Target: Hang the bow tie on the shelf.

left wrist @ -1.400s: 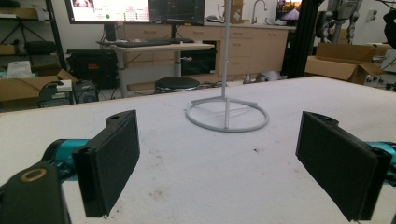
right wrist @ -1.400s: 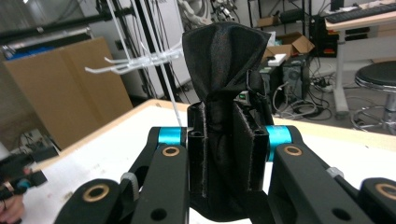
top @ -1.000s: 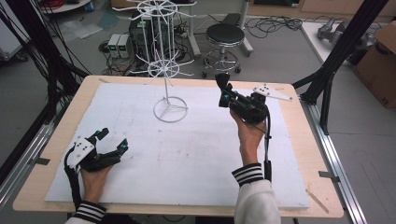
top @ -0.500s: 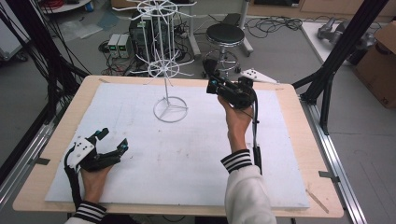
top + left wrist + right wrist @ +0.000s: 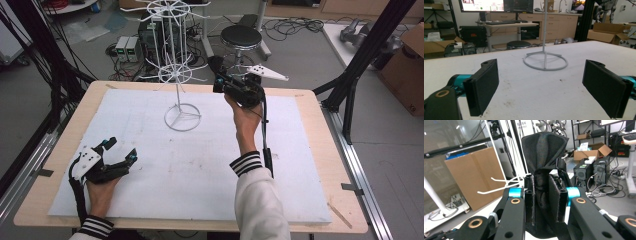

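High view overhead, facing forward-down; 2 gripper views low, close; all share white wire rack stand [image 5: 182, 107] [image 5: 545, 61] [image 5: 506, 183].

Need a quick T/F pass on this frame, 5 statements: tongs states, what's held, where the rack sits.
1. The right tongs are clamped on a black cloth item. True.
2. The left tongs are shut. False: the jaws stand wide apart with nothing between them.
3. The white wire rack stands upright on the white mat. True.
4. The left tongs are raised beside the rack. False: in the high view they lie low at the mat's near left corner, far from it.
5. The black cloth item lies flat on the mat. False: it is held up in the air near the rack's arms.
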### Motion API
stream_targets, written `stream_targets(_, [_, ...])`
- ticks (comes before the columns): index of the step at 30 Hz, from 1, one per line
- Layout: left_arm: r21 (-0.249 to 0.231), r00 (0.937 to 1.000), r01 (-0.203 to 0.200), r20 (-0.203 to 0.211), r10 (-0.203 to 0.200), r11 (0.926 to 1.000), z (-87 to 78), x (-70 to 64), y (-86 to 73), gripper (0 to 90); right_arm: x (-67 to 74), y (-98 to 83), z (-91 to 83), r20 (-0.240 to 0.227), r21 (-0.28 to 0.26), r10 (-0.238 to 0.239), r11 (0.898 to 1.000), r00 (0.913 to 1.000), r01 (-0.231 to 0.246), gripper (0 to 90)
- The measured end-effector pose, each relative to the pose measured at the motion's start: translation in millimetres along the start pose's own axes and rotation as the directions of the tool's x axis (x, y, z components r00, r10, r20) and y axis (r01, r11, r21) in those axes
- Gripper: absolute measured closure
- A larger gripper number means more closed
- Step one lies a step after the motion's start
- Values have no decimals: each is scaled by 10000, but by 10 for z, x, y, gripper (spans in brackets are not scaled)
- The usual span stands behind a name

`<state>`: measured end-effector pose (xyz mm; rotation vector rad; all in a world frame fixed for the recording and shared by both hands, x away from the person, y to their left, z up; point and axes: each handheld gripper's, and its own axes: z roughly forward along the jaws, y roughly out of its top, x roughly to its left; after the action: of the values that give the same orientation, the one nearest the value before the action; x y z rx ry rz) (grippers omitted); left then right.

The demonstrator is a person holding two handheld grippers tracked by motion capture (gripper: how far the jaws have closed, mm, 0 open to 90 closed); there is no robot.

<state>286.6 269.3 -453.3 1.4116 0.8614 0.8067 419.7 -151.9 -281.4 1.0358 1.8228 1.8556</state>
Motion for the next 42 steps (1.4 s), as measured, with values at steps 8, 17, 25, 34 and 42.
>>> stream_targets(8, [10,10000,-13,-1,13,10000,-1,1,0,142,41,26,151,-173,68,-165,9998,9997,166,763])
stream_targets(17, [-31,10000,22,4,-22,10000,-4,4,-2,142,111,62,349,-274,119,-443,9989,9986,447,763])
stream_targets(25, [-22,10000,27,21,-27,10000,-4,5,-2,143,155,47,468,-403,179,-469,9987,9981,477,763])
stream_targets(34, [-21,10000,58,9,-58,10000,-1,4,-2,142,198,9,561,-592,231,-338,9991,9977,352,763])
stream_targets(42, [-27,10000,66,23,-66,10000,-3,5,-2,142,221,-41,617,-690,479,-229,9985,9974,262,762])
